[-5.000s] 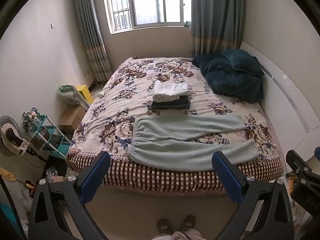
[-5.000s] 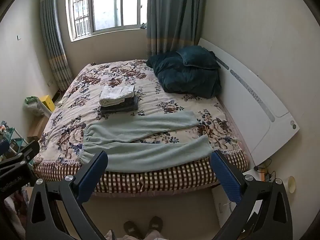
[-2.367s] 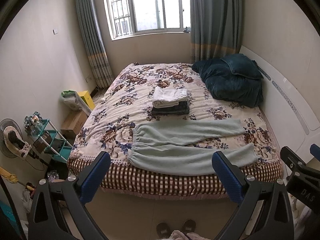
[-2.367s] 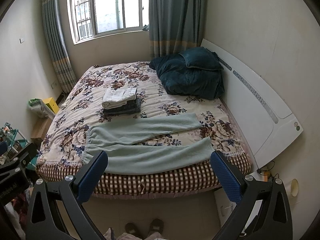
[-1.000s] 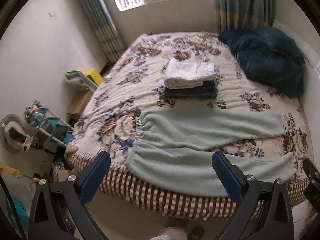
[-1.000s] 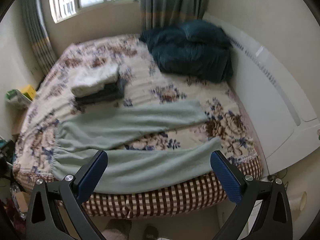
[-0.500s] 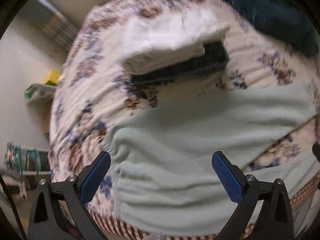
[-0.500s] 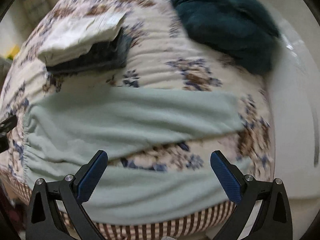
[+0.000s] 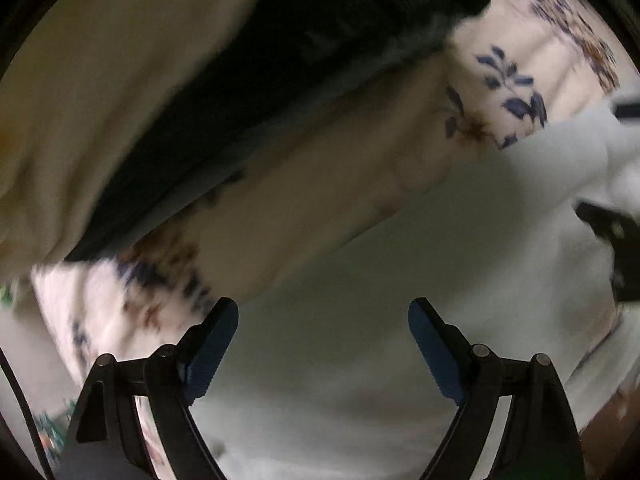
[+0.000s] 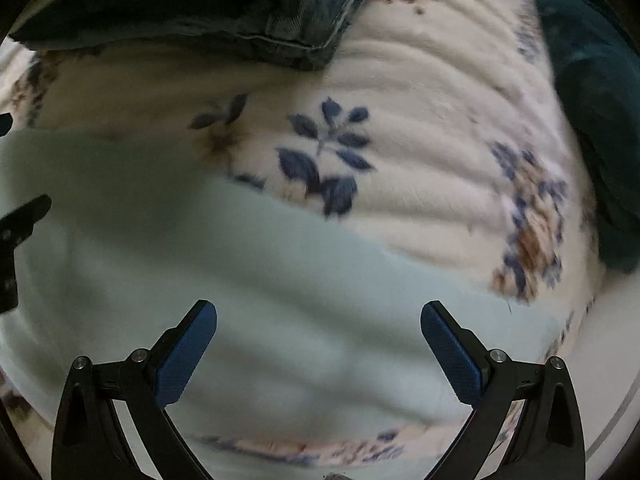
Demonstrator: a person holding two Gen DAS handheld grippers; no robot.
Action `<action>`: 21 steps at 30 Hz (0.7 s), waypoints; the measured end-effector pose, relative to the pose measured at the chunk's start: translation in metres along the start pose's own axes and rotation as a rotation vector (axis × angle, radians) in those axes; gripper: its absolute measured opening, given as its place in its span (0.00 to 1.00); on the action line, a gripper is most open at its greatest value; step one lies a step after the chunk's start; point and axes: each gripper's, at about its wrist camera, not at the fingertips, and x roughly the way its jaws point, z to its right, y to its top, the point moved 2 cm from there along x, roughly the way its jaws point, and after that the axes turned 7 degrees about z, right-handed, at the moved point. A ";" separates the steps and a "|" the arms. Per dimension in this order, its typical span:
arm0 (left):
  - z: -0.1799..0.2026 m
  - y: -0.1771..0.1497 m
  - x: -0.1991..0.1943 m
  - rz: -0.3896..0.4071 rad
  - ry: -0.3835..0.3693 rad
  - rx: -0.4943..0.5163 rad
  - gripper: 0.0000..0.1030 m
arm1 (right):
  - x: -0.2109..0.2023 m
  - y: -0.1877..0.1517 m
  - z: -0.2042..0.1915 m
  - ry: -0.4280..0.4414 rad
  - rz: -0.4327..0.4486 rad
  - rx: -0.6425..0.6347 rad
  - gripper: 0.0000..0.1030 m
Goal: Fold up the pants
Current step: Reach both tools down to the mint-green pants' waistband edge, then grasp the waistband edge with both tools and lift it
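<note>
The pale green pants [image 9: 400,340] lie spread flat on the floral bedspread [image 10: 420,120], along the near edge of the bed. Both grippers hang close above the fabric.

Left gripper [image 9: 323,344]: jaws apart, nothing between them. The blue pads [image 9: 208,356] frame pale green cloth only; whether the tips touch it cannot be told. Beyond this gripper, toward the middle of the bed, a folded stack sits on the bedspread: a dark garment [image 9: 300,80] with a cream-white garment [image 9: 100,80] on top. The near edge of the stack lies near the upper edge of the pants, apart from it.

Right gripper [image 10: 319,336]: jaws apart, empty, positioned over the upper pant leg. A strip of bedspread shows below that leg, between it and more green cloth. The dark folded garment [image 10: 200,0] appears at the far left; a dark teal quilt [image 10: 592,100] is heaped at the right side of the bed.
</note>
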 end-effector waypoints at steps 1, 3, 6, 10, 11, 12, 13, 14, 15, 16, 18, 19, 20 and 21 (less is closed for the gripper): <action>0.002 0.003 0.006 -0.012 -0.022 0.026 0.85 | 0.009 0.006 0.000 0.012 -0.013 -0.023 1.00; 0.009 0.007 0.019 -0.051 -0.076 0.089 0.85 | 0.027 0.019 -0.001 0.059 -0.048 -0.070 1.00; 0.018 0.008 0.037 -0.111 -0.123 0.169 0.85 | 0.054 0.029 -0.005 0.152 -0.117 -0.143 0.95; 0.022 0.016 0.041 -0.112 -0.148 0.200 0.84 | 0.061 0.031 -0.002 0.282 -0.132 -0.142 0.57; 0.023 0.019 0.039 -0.105 -0.157 0.196 0.83 | 0.058 0.031 0.001 0.312 -0.124 -0.134 0.44; 0.023 0.020 0.038 -0.101 -0.165 0.192 0.75 | 0.054 0.029 0.005 0.334 -0.109 -0.123 0.37; 0.023 0.020 0.035 -0.100 -0.174 0.185 0.63 | 0.050 0.027 0.008 0.342 -0.099 -0.123 0.34; 0.024 0.021 0.029 -0.094 -0.188 0.165 0.54 | 0.046 0.023 0.011 0.355 -0.087 -0.125 0.30; 0.024 0.020 0.024 -0.085 -0.197 0.147 0.40 | 0.042 0.019 0.015 0.367 -0.078 -0.122 0.23; 0.026 0.018 0.017 -0.069 -0.201 0.138 0.30 | 0.038 0.015 0.019 0.383 -0.073 -0.110 0.22; 0.027 0.011 0.006 -0.048 -0.182 0.134 0.21 | 0.025 0.006 0.029 0.426 -0.052 -0.060 0.20; 0.027 0.008 -0.001 -0.033 -0.182 0.120 0.17 | 0.019 0.001 0.032 0.439 -0.039 -0.043 0.20; 0.025 0.007 -0.009 -0.018 -0.176 0.096 0.15 | 0.013 -0.003 0.035 0.442 -0.028 -0.032 0.19; 0.024 0.005 -0.017 -0.005 -0.181 0.066 0.13 | 0.007 -0.008 0.037 0.445 -0.018 -0.019 0.19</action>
